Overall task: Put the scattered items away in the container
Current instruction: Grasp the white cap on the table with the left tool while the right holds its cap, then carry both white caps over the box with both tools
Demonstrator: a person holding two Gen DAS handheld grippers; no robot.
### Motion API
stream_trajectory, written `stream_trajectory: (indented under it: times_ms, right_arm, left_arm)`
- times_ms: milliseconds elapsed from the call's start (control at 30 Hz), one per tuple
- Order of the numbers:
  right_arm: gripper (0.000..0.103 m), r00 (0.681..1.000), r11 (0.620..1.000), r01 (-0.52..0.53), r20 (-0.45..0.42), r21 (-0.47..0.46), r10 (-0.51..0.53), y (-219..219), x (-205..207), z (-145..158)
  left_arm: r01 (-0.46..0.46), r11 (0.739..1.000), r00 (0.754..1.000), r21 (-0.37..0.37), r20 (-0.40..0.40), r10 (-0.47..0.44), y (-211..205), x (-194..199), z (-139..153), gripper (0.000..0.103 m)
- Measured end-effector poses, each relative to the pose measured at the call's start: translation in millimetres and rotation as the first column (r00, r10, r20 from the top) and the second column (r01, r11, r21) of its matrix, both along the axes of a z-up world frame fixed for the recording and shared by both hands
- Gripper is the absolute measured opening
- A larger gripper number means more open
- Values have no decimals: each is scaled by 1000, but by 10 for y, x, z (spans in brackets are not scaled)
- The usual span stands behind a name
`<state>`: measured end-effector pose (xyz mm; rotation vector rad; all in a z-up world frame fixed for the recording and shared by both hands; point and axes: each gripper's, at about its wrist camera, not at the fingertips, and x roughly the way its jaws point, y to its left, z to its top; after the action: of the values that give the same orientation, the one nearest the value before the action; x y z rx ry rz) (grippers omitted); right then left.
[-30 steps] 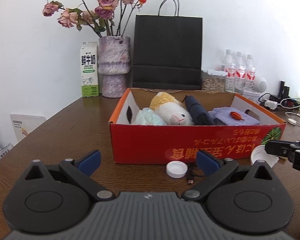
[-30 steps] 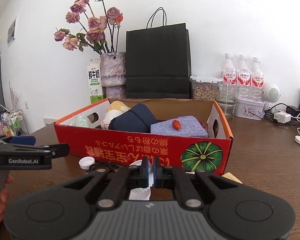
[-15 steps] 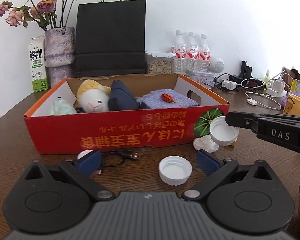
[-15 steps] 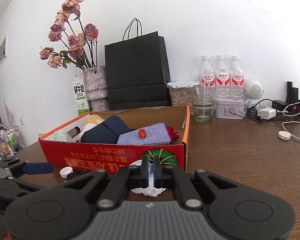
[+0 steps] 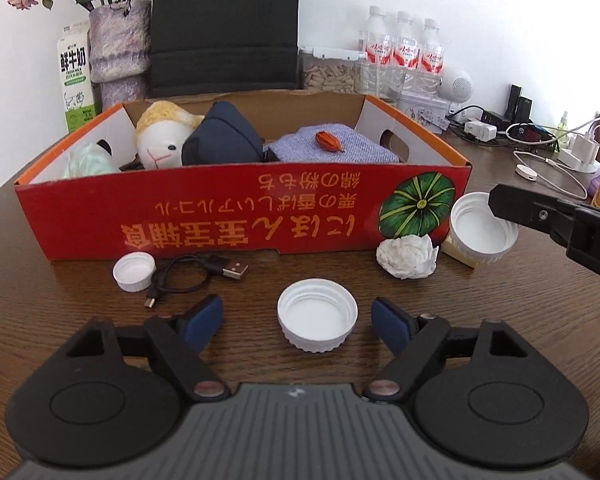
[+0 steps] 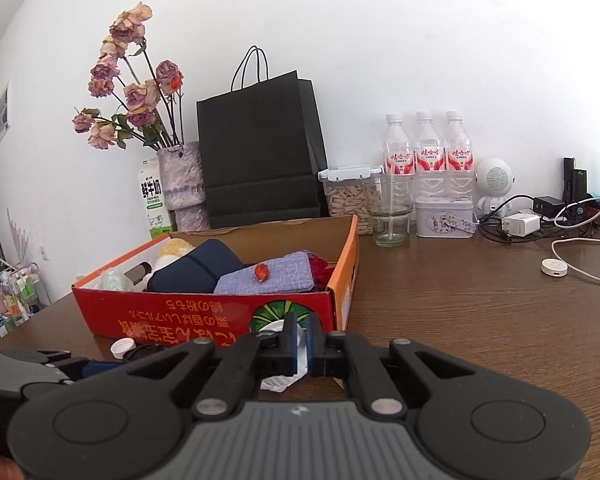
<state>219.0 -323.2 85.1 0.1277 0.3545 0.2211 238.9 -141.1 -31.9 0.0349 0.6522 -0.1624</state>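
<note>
Your left gripper (image 5: 298, 318) is closing around the wide white cap (image 5: 317, 314) lying just in front of the red box (image 5: 228, 216), pads not touching yet. Your right gripper (image 6: 299, 346) is clamped on another cap's (image 5: 482, 232) rim at the box's front corner. Risk: the shallow cap squirts out if your pads land off-centre.

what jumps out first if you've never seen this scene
The long red cardboard box with upside-down orange lettering dominates the wooden table, already holding a white plush lamb. In front of it, the left gripper is closing around a white plastic lid, while the right gripper pinches a second white lid by the box's corner.
</note>
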Motion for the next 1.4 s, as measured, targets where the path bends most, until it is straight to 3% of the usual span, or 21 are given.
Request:
stream_trajectory:
  times_ms: [67,100,133,433,767,1133,1400]
  right_arm:
    - [3,1000,1000,2,1,1,-2,3,-11,-2]
    - [3,1000,1000,2,1,0,-2,5,-10,-2]
    - [3,1000,1000,3,1,0,-3,6,-9,-3]
    - [3,1000,1000,4,0,-10,-4,16,-8,-6]
    - [3,997,1000,26,70,12,-26,40,-17,183]
    - [3,994,1000,21,106,-11,-20,508,535,530]
    - [3,996,999,41,84,-14,-39,791,1034,386]
  left_arm:
    - [3,1000,1000,-10,3,-3,-9,-18,11,63]
    - [5,1000,1000,-11,7,-5,-19,-29,17,44]
    - [6,1000,1000,-8,11,-6,-24,-40,21,41]
    - [19,999,999,-47,44,-17,35,-95,87,41]
    - [5,997,984,-75,179,9,352,-123,491,41]
    - [-101,987,957,-122,259,130,1032,365,813,41]
    - [-131,983,948,-127,273,161,1360,757,699,41]
